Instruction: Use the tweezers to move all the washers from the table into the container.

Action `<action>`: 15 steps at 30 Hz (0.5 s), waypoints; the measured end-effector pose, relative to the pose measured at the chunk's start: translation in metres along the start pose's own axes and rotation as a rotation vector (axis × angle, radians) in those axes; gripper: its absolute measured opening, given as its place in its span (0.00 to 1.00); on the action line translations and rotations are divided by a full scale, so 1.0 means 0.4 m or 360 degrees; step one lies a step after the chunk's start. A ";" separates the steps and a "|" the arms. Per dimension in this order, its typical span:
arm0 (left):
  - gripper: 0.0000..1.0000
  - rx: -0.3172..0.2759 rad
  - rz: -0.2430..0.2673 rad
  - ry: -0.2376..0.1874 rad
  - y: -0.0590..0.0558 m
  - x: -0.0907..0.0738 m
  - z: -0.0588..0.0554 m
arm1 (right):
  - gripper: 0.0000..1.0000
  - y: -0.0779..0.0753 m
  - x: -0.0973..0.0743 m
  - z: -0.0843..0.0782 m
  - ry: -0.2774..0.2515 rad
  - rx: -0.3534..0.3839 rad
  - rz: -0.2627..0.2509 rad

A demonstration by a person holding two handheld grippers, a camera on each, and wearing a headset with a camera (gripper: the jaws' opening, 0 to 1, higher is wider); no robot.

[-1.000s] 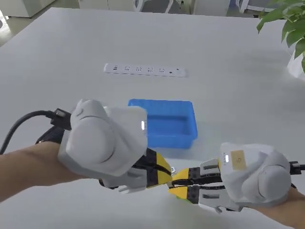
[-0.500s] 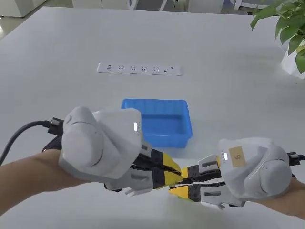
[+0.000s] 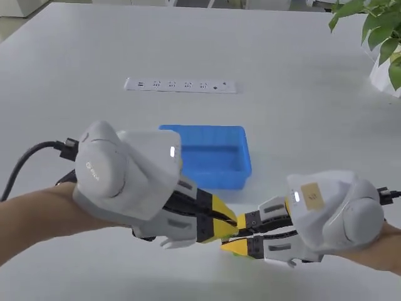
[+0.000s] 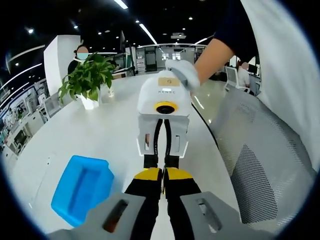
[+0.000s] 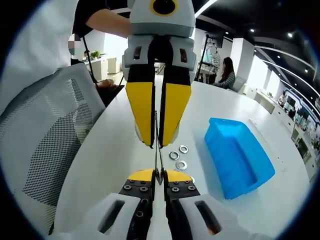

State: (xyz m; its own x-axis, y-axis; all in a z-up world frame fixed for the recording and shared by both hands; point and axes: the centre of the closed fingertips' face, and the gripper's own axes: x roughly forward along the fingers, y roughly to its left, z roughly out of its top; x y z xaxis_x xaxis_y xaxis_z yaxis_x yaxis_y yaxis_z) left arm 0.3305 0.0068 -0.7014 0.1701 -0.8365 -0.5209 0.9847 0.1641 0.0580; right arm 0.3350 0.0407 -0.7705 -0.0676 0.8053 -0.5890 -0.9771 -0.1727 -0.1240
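Since a second ago the two grippers have stayed tip to tip in the lower middle of the head view. The left gripper (image 3: 229, 222) has edged a little further over the right gripper (image 3: 233, 244). The shift of the background comes from the camera, not from the things.

In the right gripper view the left gripper's long yellow jaws hang down from the top centre, closed to a narrow slit. The thin metal tweezers (image 5: 157, 145) run down through that slit as a fine bright line. Their lower end sits between the right gripper's own short yellow tips at bottom centre. Those tips are also drawn nearly together, so both grippers pinch the tweezers at once.

Small silver ring washers (image 5: 174, 155) lie flat on the white table (image 3: 301, 94) just right of centre in that view. At least three of them sit close together, between the jaws and the blue rectangular plastic container (image 3: 213, 177). The container stands upright, above the gripper tips in the head view and apart from them. I cannot tell what is inside it.

A white power strip (image 3: 180, 85) lies beyond the container in the upper middle. A green leafy plant (image 3: 376, 25) fills the upper right corner. A grey mesh chair (image 5: 45, 150) shows at the left of the right gripper view.
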 end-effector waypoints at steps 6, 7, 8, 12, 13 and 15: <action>0.12 0.0024 0.0021 0.0029 0.002 0.007 -0.011 | 0.07 -0.005 -0.001 0.000 -0.0025 0.0038 0.0002; 0.11 0.0018 0.0022 0.0028 0.004 0.007 -0.011 | 0.07 -0.005 -0.001 0.001 -0.0027 0.0040 0.0004; 0.11 0.0005 0.0023 0.0027 0.005 0.007 -0.012 | 0.07 -0.004 -0.001 0.001 -0.0028 0.0040 0.0006; 0.10 -0.0010 0.0045 0.0020 0.014 0.006 -0.015 | 0.07 -0.003 0.000 0.001 -0.0035 0.0039 0.0007; 0.10 -0.0012 0.0049 0.0019 0.016 0.006 -0.015 | 0.07 -0.003 0.000 0.001 -0.0036 0.0038 0.0007; 0.08 -0.0014 0.0045 0.0024 0.015 0.004 -0.017 | 0.07 -0.004 -0.001 0.001 -0.0037 0.0039 0.0004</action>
State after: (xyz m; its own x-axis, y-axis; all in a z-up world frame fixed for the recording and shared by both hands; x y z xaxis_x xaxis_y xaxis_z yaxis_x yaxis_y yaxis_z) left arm 0.3365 0.0099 -0.7079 0.1973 -0.8235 -0.5320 0.9791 0.1924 0.0653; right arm 0.3364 0.0410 -0.7698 -0.0746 0.8179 -0.5705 -0.9815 -0.1613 -0.1029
